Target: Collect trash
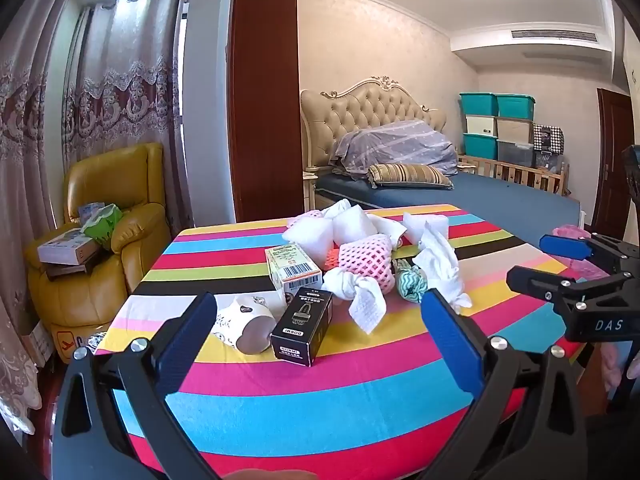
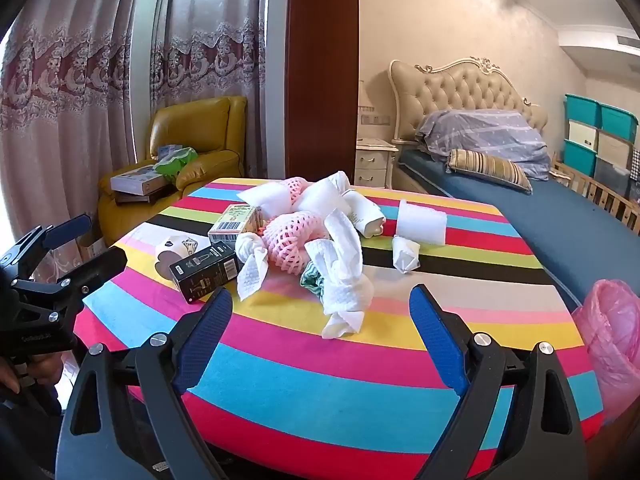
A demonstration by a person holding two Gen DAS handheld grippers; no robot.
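My left gripper (image 1: pixel 316 320) hangs over the near edge of the striped tablecloth (image 1: pixel 320 400), fingers spread wide and holding nothing. My right gripper (image 2: pixel 320 316) sits the same way on its side, fingers apart with only cloth between them; from the left wrist view I also see it off to the right, above the table edge.

Just ahead of the left fingers lies a black carton (image 1: pixel 303 326) on its side, touching a tipped white paper cup (image 1: pixel 246 325) to its left. Beside the carton is a twisted white paper towel (image 1: pixel 360 294). In front of my right gripper a larger crumpled paper towel (image 2: pixel 344 276) trails toward me, lying over a green-and-white zigzag wrapper (image 2: pixel 312 280).

Behind these sits a barcode-labelled box (image 1: pixel 294 270) and a pink foam fruit net (image 1: pixel 368 262), then white foam pouches (image 1: pixel 320 232) heaped at the back. Apart from the heap, on the right, I see a small folded white packet (image 2: pixel 405 254) and a white foam piece (image 2: pixel 422 222).

A pink plastic bag (image 2: pixel 612 332) bulges at the table's right edge.

Beyond the table stand a yellow leather armchair (image 1: pixel 116 216) with books on it, a tufted bed (image 2: pixel 480 92) and teal storage bins (image 1: pixel 496 106).
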